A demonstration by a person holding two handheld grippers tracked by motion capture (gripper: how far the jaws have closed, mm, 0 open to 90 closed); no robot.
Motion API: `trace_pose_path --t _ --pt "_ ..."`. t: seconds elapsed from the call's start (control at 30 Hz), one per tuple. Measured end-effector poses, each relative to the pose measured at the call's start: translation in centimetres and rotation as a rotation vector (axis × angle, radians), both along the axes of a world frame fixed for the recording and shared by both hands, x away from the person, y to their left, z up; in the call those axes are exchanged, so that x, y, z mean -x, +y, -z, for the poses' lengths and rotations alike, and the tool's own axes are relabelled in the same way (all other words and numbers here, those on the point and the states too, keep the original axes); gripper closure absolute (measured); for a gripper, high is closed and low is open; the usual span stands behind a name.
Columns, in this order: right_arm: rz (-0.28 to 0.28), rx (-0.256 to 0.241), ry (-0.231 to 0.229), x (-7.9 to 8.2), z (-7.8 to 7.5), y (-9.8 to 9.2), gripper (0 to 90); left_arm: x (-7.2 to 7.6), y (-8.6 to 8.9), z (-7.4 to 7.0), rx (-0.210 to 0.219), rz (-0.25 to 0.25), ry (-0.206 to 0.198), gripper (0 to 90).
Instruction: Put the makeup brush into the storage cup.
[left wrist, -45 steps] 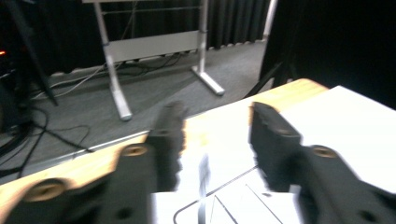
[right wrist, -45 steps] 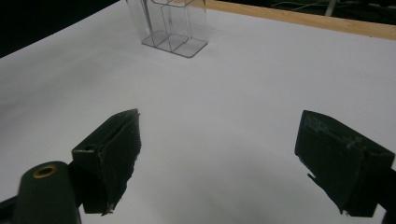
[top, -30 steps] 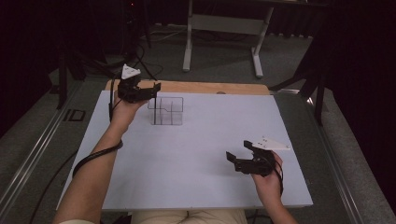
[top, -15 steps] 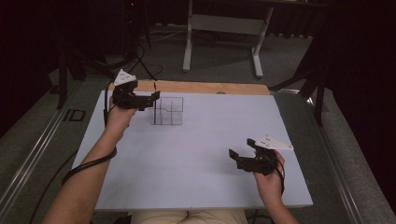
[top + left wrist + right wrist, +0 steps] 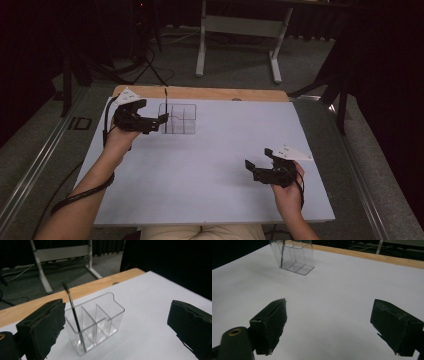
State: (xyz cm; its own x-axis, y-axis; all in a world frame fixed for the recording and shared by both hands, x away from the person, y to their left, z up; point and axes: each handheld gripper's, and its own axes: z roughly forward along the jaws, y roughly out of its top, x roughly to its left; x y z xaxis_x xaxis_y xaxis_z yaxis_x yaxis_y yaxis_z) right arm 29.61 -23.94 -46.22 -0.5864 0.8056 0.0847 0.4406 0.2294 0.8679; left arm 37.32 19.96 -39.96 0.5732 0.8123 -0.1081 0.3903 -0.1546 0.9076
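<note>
— Clear plastic is what is seen first in the high view: a small transparent three-compartment organiser (image 5: 178, 119) stands at the far left part of the white table top (image 5: 210, 170), near its wooden far edge. How is the left gripper (image 5: 159, 120) placed against it?

— It is held just beside the organiser's left end, with its jaws pointed across at the box. A thin black mascara-type wand with a bristled tip (image 5: 165, 107) stands in the end compartment nearest that gripper, its long axis close to upright, the brush end up and clear of the rim.

— And the right gripper (image 5: 256, 167)?

— It is held over bare table near the front right, well apart from the organiser, so the left hand is clearly the nearer one.

— What is shown in the left gripper view?

— The organiser (image 5: 96, 322) is seen ahead and somewhat left of centre between the two black jaws, which stand wide apart with nothing between them. The wand (image 5: 73, 315) leans slightly, its foot in the nearest compartment and its bristles up beside the left jaw.

— And the right gripper view?

— Its jaws are likewise spread wide and empty. The organiser (image 5: 294, 255) is seen far off at the top left, with the wand's shaft (image 5: 282, 250) just made out inside it. Any grasp of the wand is judged best made from the left, closing across the upright shaft above the rim.
</note>
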Motion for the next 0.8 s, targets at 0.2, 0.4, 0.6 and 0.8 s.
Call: trace_pose_path --t 0.2,0.4,0.6,0.8 --pt "0.004 -0.007 -0.005 0.1 -0.1 0.0 13.7 1.5 -0.2 0.3 0.005 0.03 0.005 2.3" --pt "0.003 -0.001 -0.003 0.0 -0.1 0.1 13.6 2.5 -0.5 1.4 0.015 0.056 0.026 2.3" --pt "0.001 -0.001 -0.004 0.0 -0.1 0.0 13.7 3.3 -0.8 2.5 -0.005 0.079 0.031 2.3" --pt "0.005 -0.006 -0.004 0.0 -0.1 -0.3 13.7 4.3 -0.6 3.2 -0.013 0.117 -0.005 2.4"
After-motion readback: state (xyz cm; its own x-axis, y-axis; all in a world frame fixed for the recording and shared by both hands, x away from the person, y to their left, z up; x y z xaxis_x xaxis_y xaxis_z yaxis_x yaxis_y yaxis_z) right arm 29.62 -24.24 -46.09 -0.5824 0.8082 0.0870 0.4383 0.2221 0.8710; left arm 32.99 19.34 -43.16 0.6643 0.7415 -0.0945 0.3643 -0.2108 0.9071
